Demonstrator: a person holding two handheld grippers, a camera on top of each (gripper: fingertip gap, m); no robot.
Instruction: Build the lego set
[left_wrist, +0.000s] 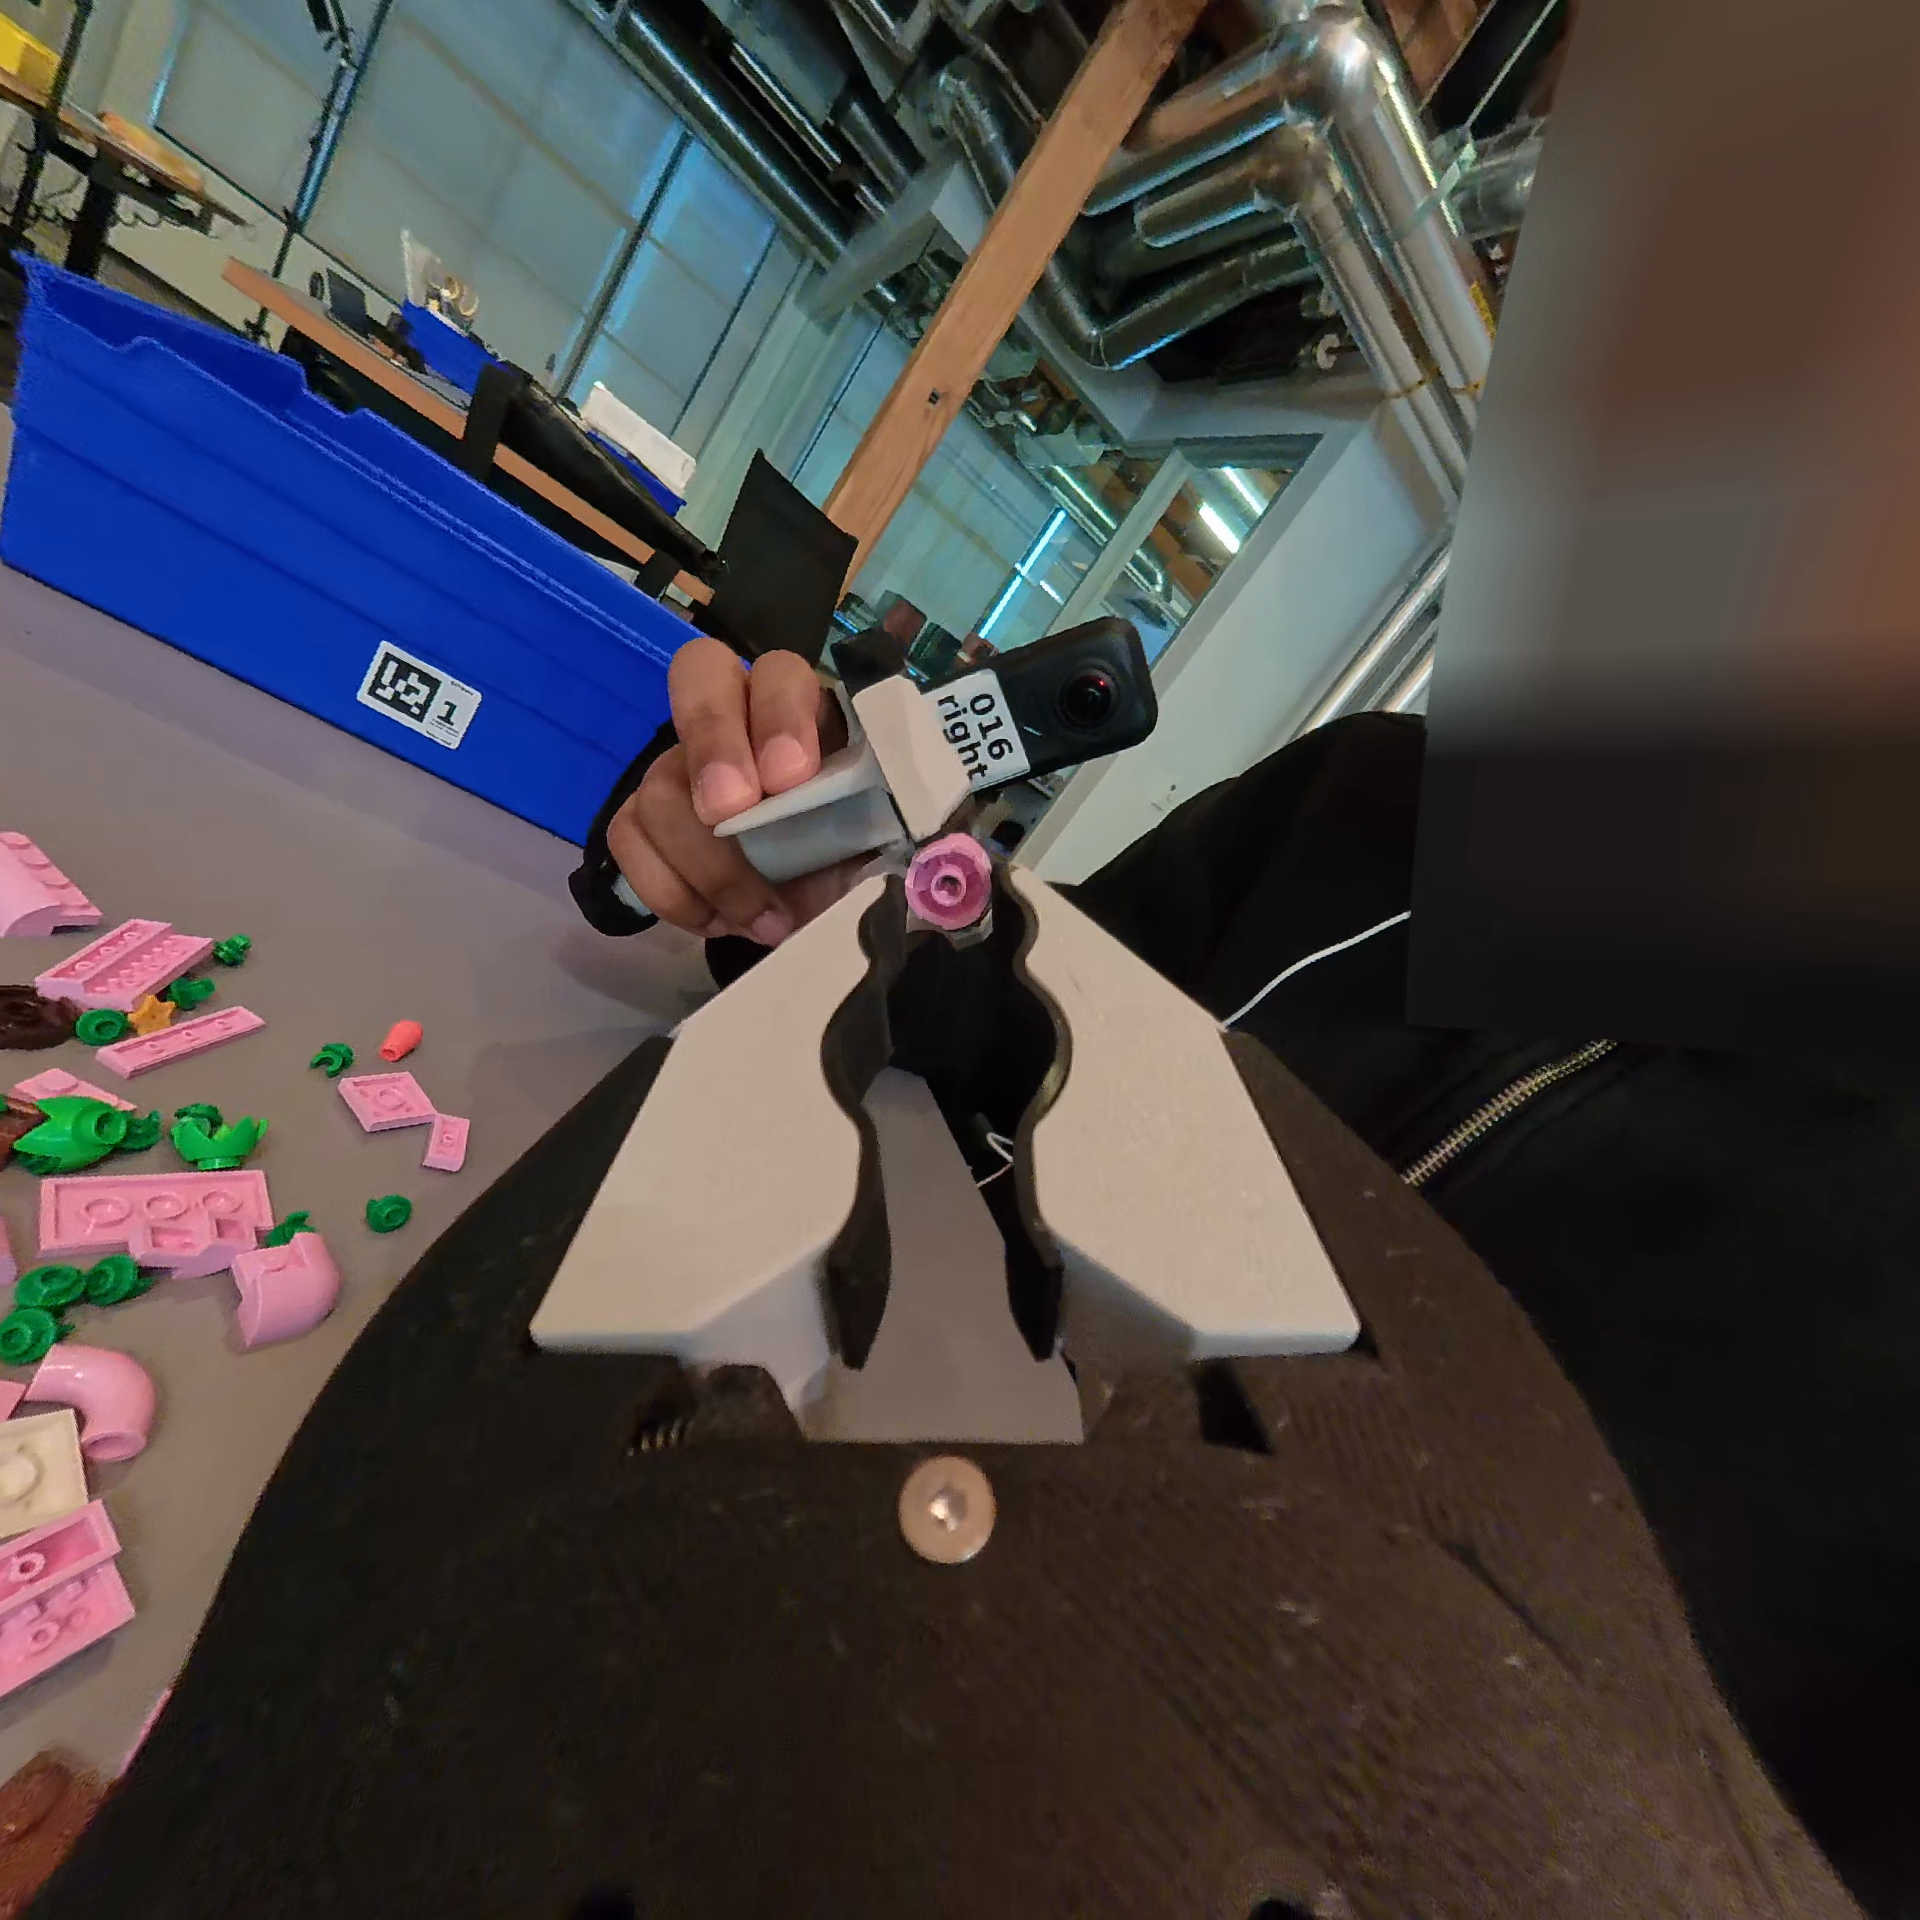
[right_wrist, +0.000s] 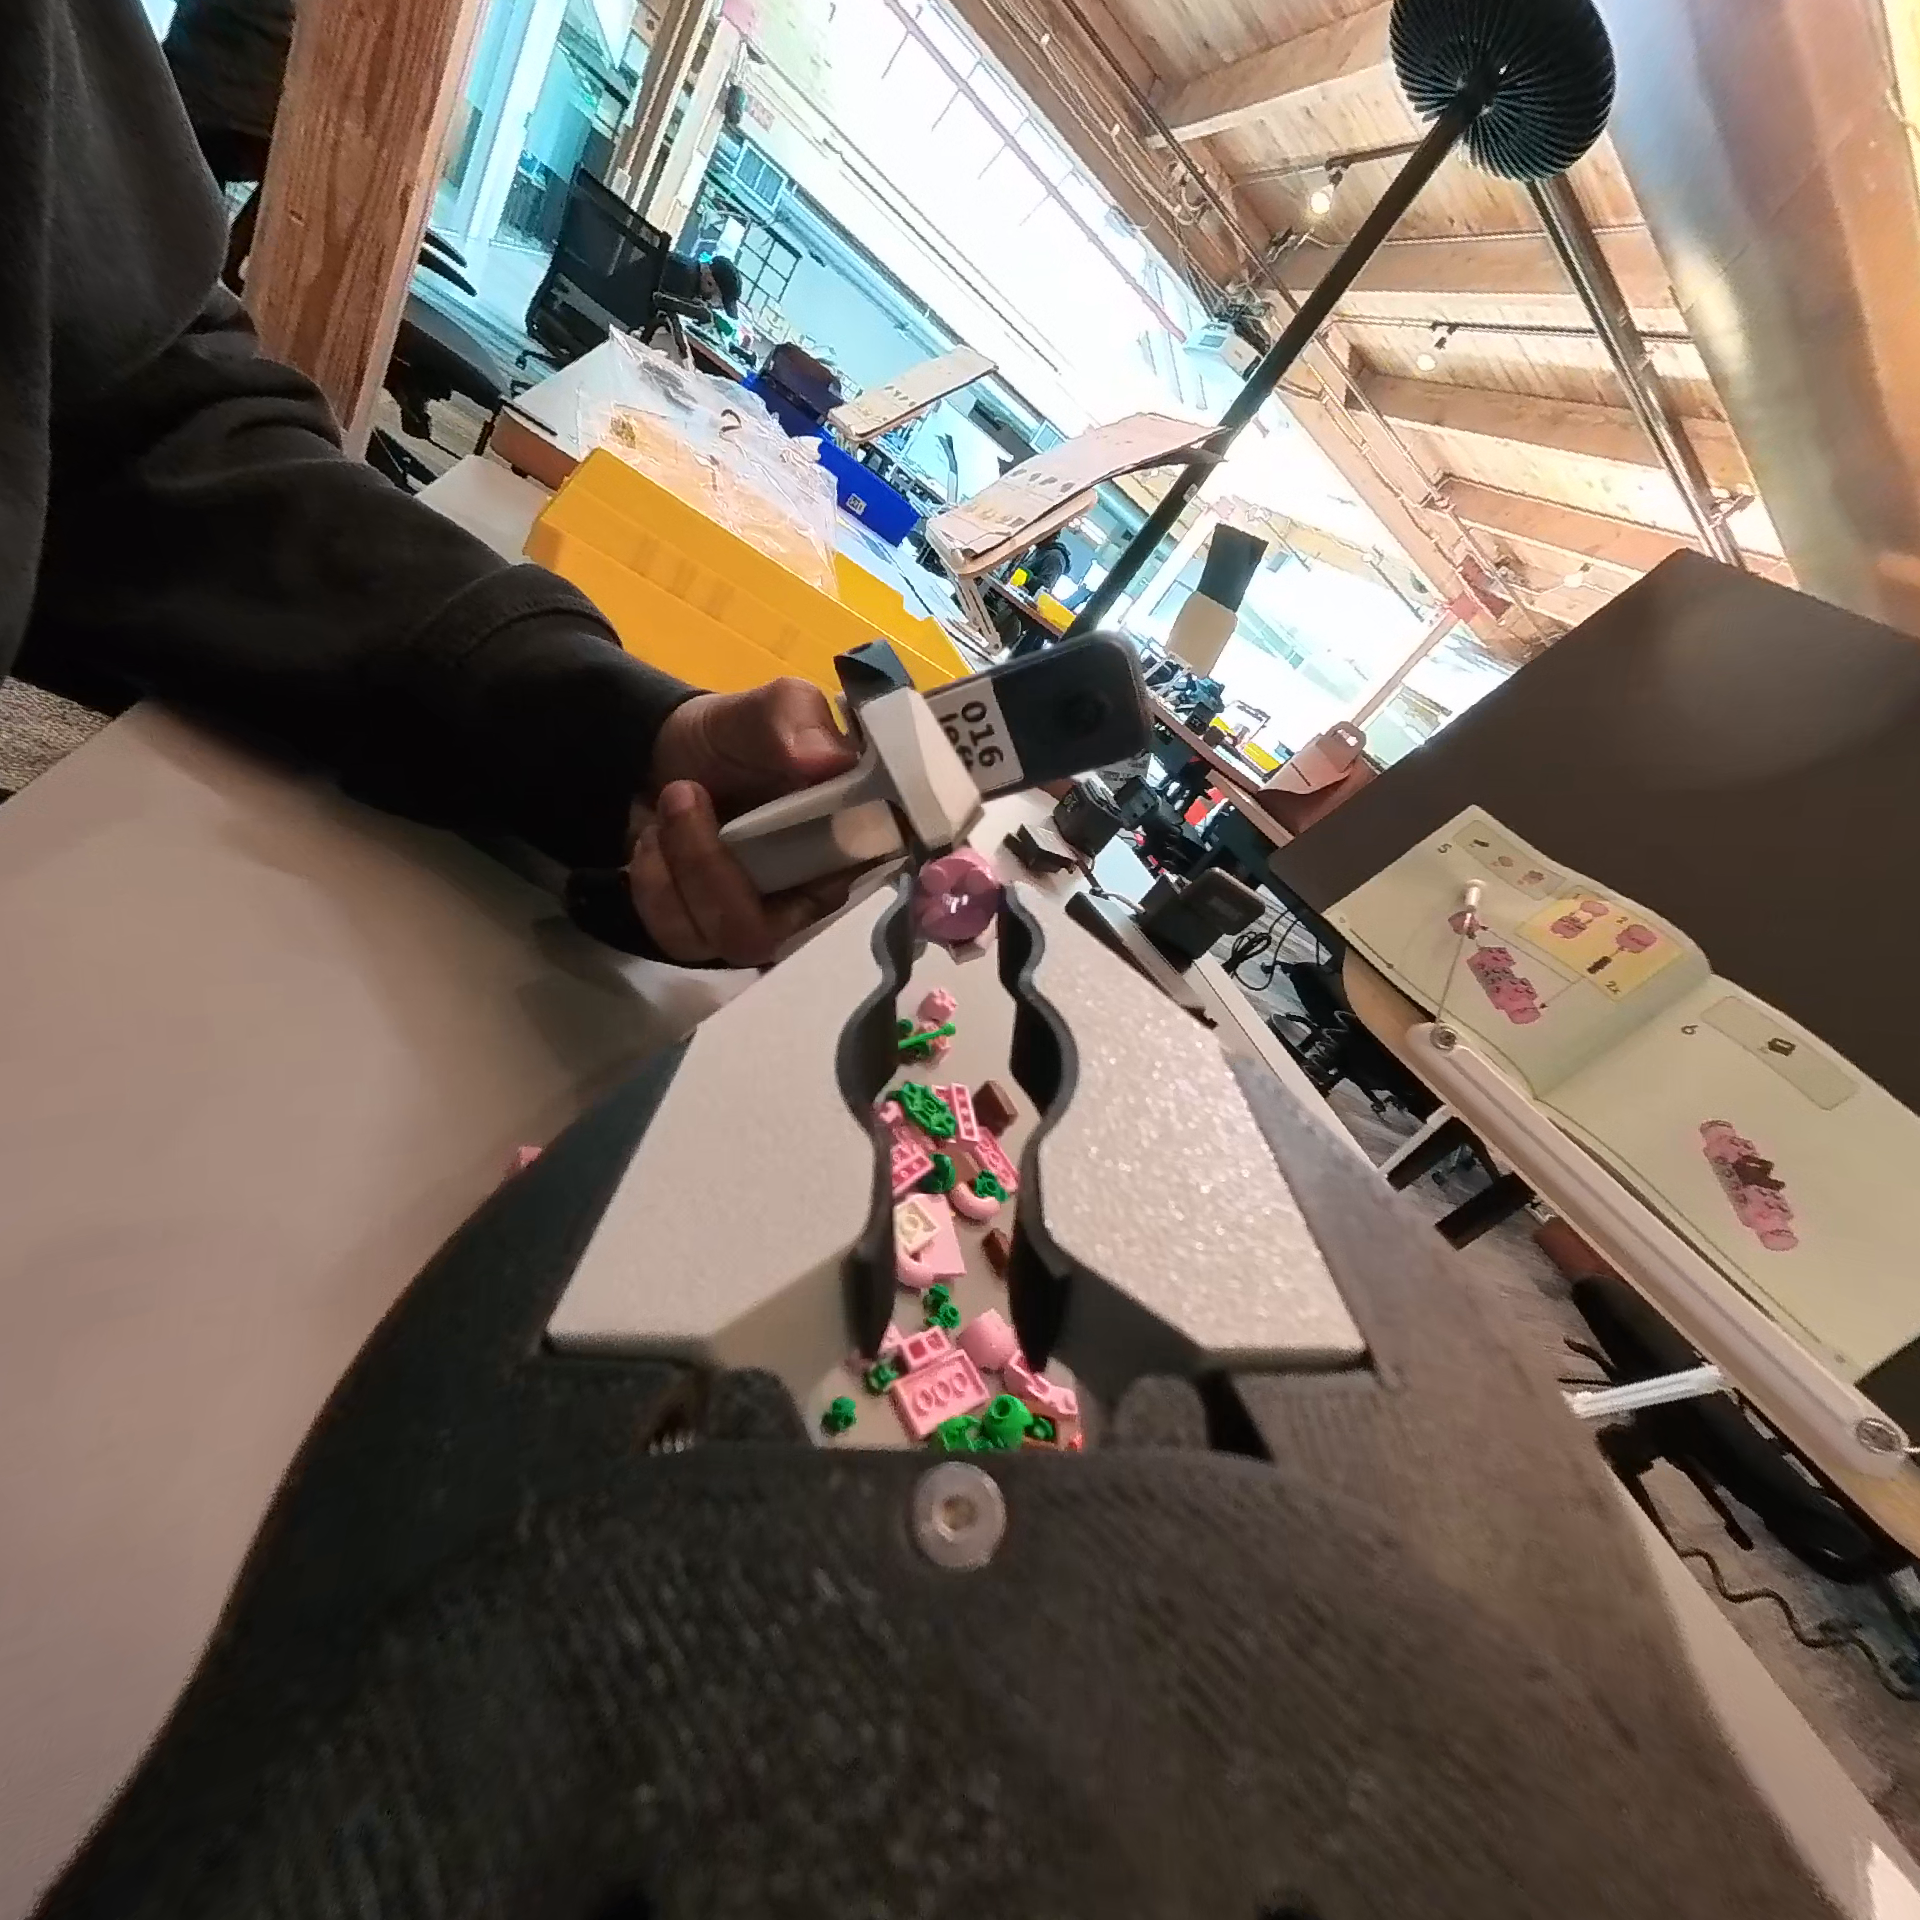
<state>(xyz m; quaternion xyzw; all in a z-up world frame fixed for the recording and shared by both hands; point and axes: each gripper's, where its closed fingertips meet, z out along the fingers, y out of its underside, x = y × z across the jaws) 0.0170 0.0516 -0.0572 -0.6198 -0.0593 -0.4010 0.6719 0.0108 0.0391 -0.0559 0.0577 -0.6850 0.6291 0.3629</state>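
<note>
You have two grey-fingered handheld grippers up off the grey tabletop (left_wrist: 312, 831), tips meeting in mid-air. Your left gripper (left_wrist: 948, 891) is pinched nearly shut at its tips on one small round pink lego stud piece (left_wrist: 945, 883), stud facing the camera; farther back the black-lined fingers (left_wrist: 862, 1091) bow apart. In the right wrist view, your right gripper (right_wrist: 961, 902) is likewise narrowed to its tips around one round pink piece (right_wrist: 958, 896); whether both grippers clamp the same piece or two pressed together, you cannot tell. Each view shows the opposite gripper with one hand (left_wrist: 717, 800) wrapped around its handle. Loose parts lie on the table at left, near: a scatter of pink plates and curved bricks (left_wrist: 156, 1216), many small green leaf pieces (left_wrist: 73, 1132), one small coral cone (left_wrist: 401, 1039), a brown piece (left_wrist: 31, 1013); too many overlap for a firm count. One blue plastic bin (left_wrist: 291, 540) stands far left. One open instruction booklet (right_wrist: 1621, 1049) rests on a stand at right; one yellow bin (right_wrist: 717, 582) sits far behind.
</note>
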